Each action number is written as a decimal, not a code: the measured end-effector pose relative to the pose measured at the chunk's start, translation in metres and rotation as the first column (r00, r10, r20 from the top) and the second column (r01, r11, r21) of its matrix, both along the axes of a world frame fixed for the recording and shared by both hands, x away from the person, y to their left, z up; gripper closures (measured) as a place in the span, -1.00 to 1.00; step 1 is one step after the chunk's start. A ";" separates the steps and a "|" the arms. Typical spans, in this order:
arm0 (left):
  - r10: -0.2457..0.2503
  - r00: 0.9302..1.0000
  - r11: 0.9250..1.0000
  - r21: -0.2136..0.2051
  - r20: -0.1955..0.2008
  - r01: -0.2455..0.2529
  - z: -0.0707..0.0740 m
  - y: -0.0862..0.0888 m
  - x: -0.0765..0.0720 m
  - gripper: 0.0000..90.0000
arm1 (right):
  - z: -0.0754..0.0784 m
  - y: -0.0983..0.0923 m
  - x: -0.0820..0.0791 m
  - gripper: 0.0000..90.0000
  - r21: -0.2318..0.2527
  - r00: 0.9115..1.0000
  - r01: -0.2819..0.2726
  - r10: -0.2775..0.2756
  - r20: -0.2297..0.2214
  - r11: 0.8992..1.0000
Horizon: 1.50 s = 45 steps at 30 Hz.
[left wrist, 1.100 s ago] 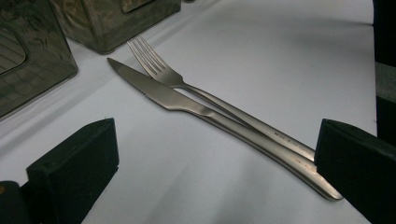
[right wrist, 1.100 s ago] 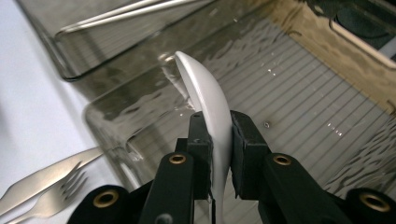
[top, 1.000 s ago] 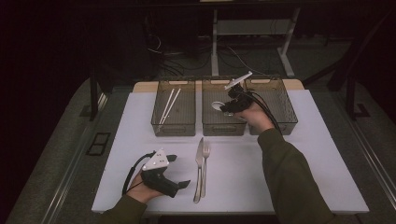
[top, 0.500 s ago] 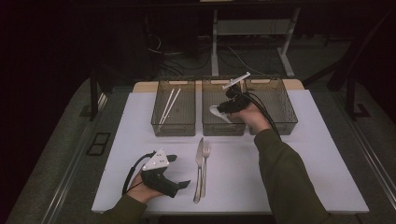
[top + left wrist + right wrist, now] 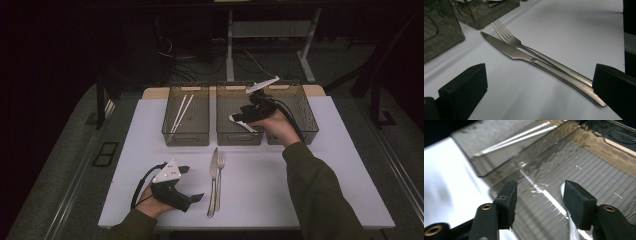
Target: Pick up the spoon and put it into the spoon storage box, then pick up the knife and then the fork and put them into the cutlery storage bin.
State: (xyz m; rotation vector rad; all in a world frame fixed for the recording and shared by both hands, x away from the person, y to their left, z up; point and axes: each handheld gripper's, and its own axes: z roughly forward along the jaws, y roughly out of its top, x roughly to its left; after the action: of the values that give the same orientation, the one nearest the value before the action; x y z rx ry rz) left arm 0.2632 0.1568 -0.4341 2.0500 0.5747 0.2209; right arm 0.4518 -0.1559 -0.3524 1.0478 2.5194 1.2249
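Right hand-held gripper (image 5: pixel 248 116) hangs over the middle bin (image 5: pixel 239 114) of three clear bins along the far edge of the table (image 5: pixel 325 170). Its jaws have just been opening. In the right gripper view they stand apart with nothing pressed between the pads; a pale, shiny utensil (image 5: pixel 570 220) – probably a spoon, too blurred to be sure – lies on the ribbed bin floor just under the right-hand jaw. In the earlier high views a white piece sat at the jaw tips in the same place; now it rests low in the bin (image 5: pixel 240 121). Judgement: the item is released and that drop-off is done.

Left hand-held gripper (image 5: pixel 192 192) rests near the front edge, released, jaws wide, nothing between them. The knife (image 5: pixel 524 56) and fork (image 5: pixel 510 40) lie side by side, touching along the handles, mid-table just beside it – handle ends close to its right-hand jaw in the left gripper view.

Left bin (image 5: pixel 186 115) holds two white sticks (image 5: pixel 181 112). Remaining work, as judged: knife and fork not yet sorted.
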 end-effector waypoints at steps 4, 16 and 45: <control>0.001 1.000 1.000 0.005 -0.003 -0.001 0.000 -0.001 0.000 -1.00 | 0.002 -0.009 -0.014 -0.16 0.021 1.000 -0.006 0.006 -0.009 1.000; 0.002 1.000 1.000 0.004 -0.003 -0.002 0.001 -0.001 -0.002 -1.00 | -0.006 -0.034 -0.064 -0.34 0.058 0.998 -0.038 0.034 0.058 0.998; 0.010 1.000 1.000 0.015 0.009 -0.010 0.003 0.000 -0.003 -1.00 | -0.066 -0.116 -0.165 -0.56 0.087 0.992 0.073 -0.081 0.095 0.994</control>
State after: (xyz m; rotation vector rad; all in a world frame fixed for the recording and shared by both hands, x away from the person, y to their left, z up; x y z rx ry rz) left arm 0.2604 0.1569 -0.4310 2.0603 0.5801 0.2407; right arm 0.2870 -0.2721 -0.4187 1.0643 2.3505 1.3356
